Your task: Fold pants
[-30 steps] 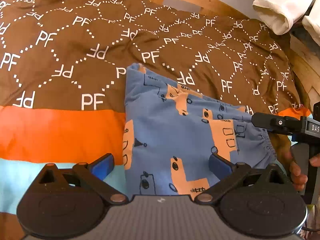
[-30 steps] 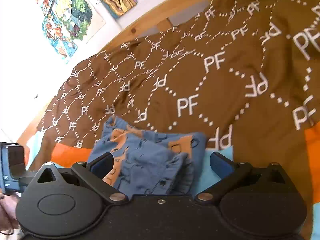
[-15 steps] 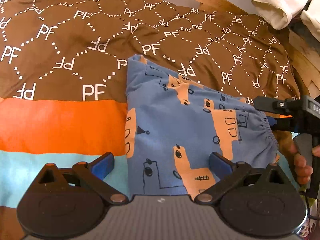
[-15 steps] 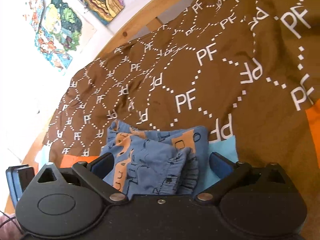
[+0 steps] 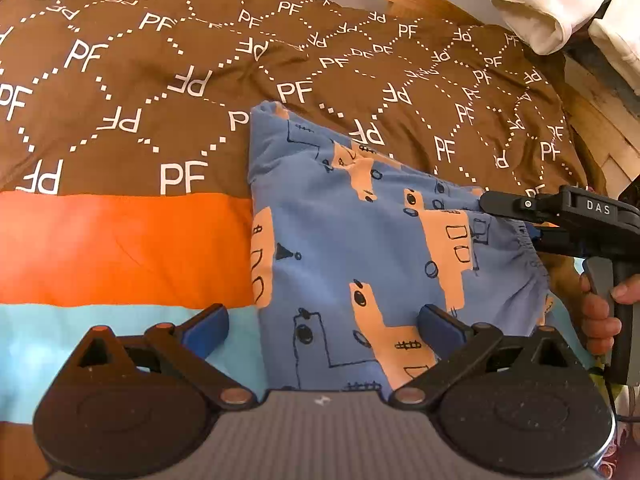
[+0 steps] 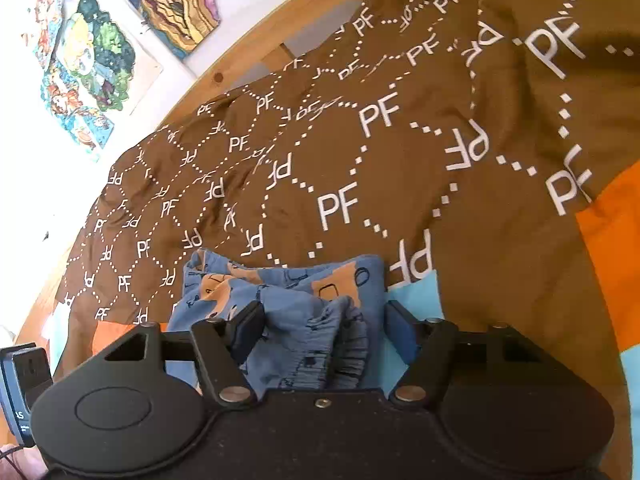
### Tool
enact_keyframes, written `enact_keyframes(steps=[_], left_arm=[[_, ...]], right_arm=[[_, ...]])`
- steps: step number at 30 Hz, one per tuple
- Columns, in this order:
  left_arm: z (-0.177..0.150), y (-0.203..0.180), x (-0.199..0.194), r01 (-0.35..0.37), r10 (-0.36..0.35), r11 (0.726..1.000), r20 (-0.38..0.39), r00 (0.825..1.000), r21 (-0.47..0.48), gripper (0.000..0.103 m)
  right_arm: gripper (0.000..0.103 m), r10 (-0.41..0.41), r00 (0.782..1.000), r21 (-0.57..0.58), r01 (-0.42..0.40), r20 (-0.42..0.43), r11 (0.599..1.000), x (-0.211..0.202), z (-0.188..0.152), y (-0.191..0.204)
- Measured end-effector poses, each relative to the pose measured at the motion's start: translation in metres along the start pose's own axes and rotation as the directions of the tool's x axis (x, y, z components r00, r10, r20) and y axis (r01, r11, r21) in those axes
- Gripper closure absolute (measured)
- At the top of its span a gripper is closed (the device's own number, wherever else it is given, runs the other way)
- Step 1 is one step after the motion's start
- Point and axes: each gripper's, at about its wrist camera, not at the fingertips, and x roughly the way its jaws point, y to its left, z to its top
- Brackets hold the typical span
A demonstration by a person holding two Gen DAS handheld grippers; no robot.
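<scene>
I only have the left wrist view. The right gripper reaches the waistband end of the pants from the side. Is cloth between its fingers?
Observer: Yes. The right wrist view shows the gathered waistband bunched between the right gripper's closing jaws.
Operator: Clamped yet?
Observer: Not yet. A strip of the light blue bedspread still shows between the cloth and one side of the jaws.
</scene>
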Motion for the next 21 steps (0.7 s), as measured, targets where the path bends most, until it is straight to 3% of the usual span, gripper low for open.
enact_keyframes(steps=[21], left_arm=[[0.0042,-0.0011,-0.0037,-0.006,0.004,1.0,-0.07,0.998,-0.028,0.002]], right_arm=[[0.042,-0.037,0.999,-0.015,0.037,-0.007,0.999,0.0025,-0.0009,0.004]])
